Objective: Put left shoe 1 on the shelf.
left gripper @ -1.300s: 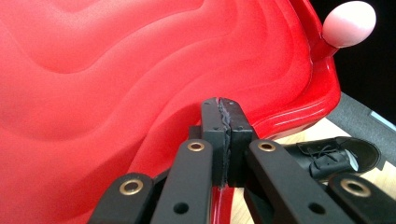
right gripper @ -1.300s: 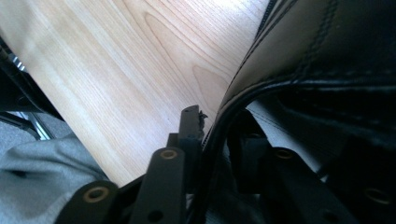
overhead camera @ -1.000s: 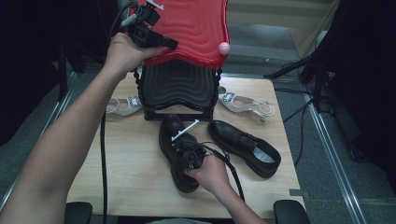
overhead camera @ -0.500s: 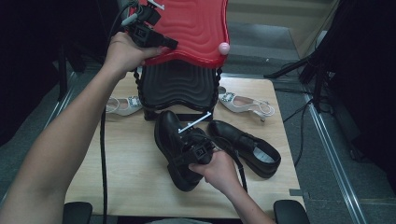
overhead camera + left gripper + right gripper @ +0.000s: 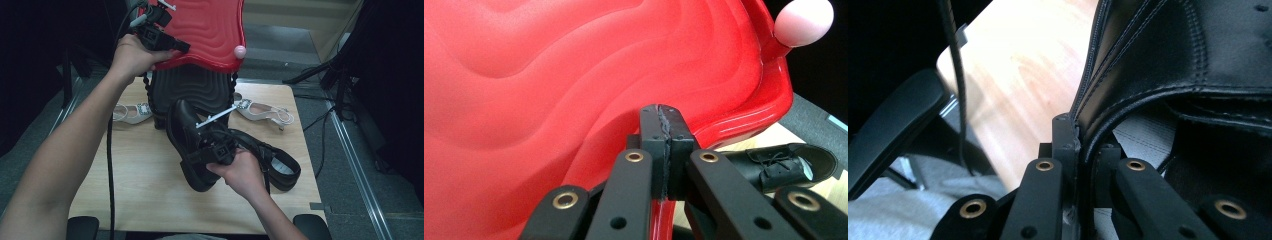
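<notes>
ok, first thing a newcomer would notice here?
The glossy red lid at the table's far edge, pinched at its rim by the left gripper above a ribbed black box. Then the black shoe tilted up mid-table, its collar clamped in the right gripper, beside its mate.

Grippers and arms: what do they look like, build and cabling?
Both are black. The left gripper carries a red-and-grey piece on top and trails a black cable down over the table. The right gripper shows flat black link arms with brass-coloured rivets and blocky fingers. Both forearms are bare, no sleeves in view.
</notes>
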A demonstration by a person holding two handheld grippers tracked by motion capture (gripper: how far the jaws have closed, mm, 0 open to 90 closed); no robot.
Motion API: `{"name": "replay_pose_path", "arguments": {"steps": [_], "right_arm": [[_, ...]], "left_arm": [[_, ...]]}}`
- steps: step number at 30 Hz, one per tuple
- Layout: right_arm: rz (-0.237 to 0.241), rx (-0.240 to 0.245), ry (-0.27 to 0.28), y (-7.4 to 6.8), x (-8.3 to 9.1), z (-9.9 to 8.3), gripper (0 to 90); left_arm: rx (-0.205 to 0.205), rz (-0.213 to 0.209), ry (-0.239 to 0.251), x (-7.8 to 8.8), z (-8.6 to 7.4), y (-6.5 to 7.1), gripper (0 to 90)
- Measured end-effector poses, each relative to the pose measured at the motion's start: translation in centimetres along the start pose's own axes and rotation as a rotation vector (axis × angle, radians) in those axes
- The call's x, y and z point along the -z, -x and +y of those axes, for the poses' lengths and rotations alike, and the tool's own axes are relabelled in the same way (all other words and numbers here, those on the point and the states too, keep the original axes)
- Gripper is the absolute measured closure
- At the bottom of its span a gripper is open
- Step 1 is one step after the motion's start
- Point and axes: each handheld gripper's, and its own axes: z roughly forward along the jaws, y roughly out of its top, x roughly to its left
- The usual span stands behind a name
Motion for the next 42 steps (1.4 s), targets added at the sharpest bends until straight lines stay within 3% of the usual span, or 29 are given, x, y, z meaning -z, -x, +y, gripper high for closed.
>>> {"name": "replay_pose_path", "arguments": {"steps": [3, 7, 12, 23, 26, 36, 40, 42], "right_arm": [[-0.033, 0.017, 0.017, 0.4, -0.2, 1.2, 86.5], [-0.123, 0.063, 0.023, 0.6, -0.9, 2.7, 86.4], [-0.174, 0.096, 0.035, 1.1, -1.9, 4.7, 86.2], [-0.305, 0.105, 0.103, 2.8, -4.6, 8.1, 85.8], [-0.351, 0.140, 0.122, 3.0, -5.5, 8.8, 85.8], [-0.349, 0.124, 0.241, 3.8, -7.2, 11.1, 84.3], [-0.381, 0.116, 0.257, 4.0, -8.2, 11.5, 84.1], [-0.364, 0.109, 0.269, 4.1, -8.6, 11.5, 82.7]], "left_arm": [[-0.006, -0.001, 0.003, 0.0, 0.0, 0.0, 90.0], [-0.014, -0.007, 0.007, 0.0, -0.1, -0.1, 90.0], [-0.011, -0.014, 0.020, 0.0, -0.3, -0.2, 90.0], [-0.005, -0.011, 0.020, 0.1, -0.4, -0.1, 90.0], [-0.004, -0.011, 0.019, 0.1, -0.4, -0.1, 90.0], [0.005, -0.017, 0.019, 0.1, -0.4, -0.2, 90.0], [0.004, -0.011, 0.022, 0.2, -0.5, -0.2, 90.0], [0.004, -0.010, 0.024, 0.2, -0.6, -0.2, 90.0]]}}
